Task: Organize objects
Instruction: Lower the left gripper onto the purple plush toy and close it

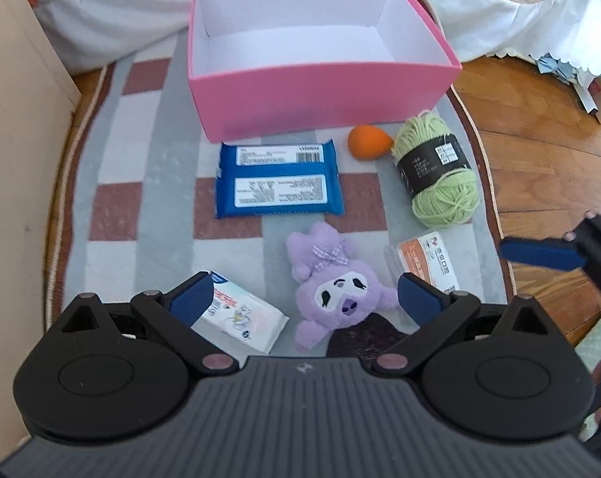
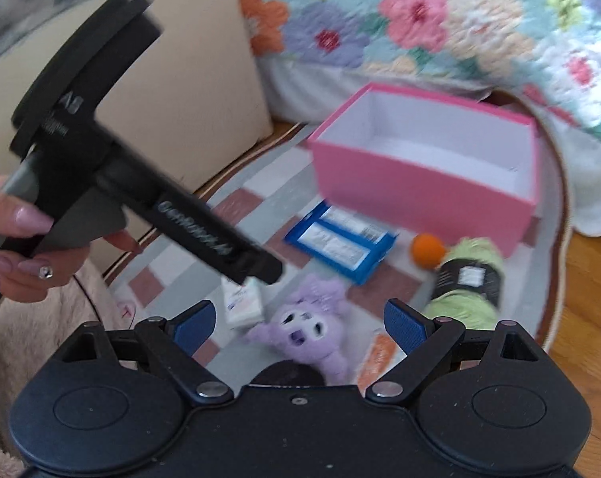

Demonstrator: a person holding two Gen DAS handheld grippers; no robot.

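Risks a poor catch on the plush toy (image 1: 332,290): soft, rounded, with loose arms, so likely to squash and slip out of a shallow pinch, or be lifted by one ear and swing against the wall of the pink box (image 1: 320,95) on the way in. Could also trap the tissue pack (image 1: 240,318), which sits just beside the toy and partly under one finger of the left gripper (image 1: 304,285), so a closing stroke may drag both together. Lies face up on the checked rug (image 1: 141,159), purple, with a small bow on its head, directly below that gripper, whose jaws stand spread wide and hold nothing. Has a small orange-and-white carton (image 1: 427,263) close on its other side. Further out, shows a blue packet (image 1: 278,179) flat with its label up, an orange ball (image 1: 368,141) and a skein of green yarn (image 1: 435,171), banded in black and prone to roll, all near the front wall of the box. Stands open and empty, white inside. Hovers nearby, also spread wide and empty, the right gripper (image 2: 300,314); may collide with the left if both reach for the toy at once. Beyond the rug, wooden floor and a flowered bed quilt.
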